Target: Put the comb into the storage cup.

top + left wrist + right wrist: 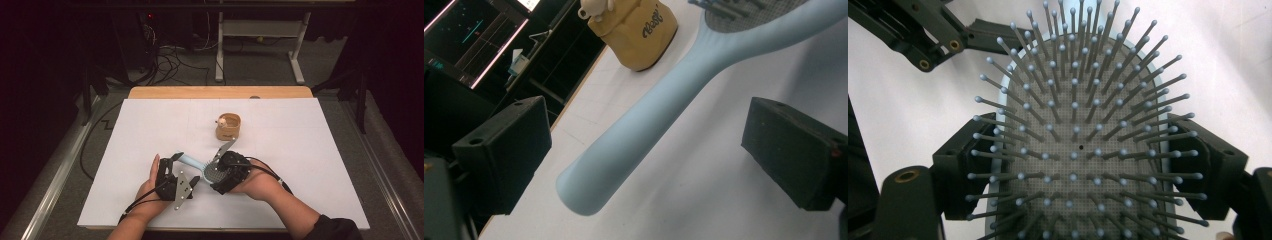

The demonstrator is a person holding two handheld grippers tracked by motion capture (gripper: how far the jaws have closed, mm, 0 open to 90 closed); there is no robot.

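Note:
A light blue hairbrush with a grey bristle pad lies near the front middle of the white sheet. My right gripper is shut on its head: in the right gripper view the two black jaws press on the rim either side of the bristle pad, with the right gripper midway. My left gripper is open around the handle's end. In the left gripper view the handle runs between the jaws of the left gripper with a gap on each side.
A tan cup with a small pale figure in it stands behind the brush; the tan cup has dark lettering. The wooden table edge runs along the back. Cables and a desk frame lie beyond.

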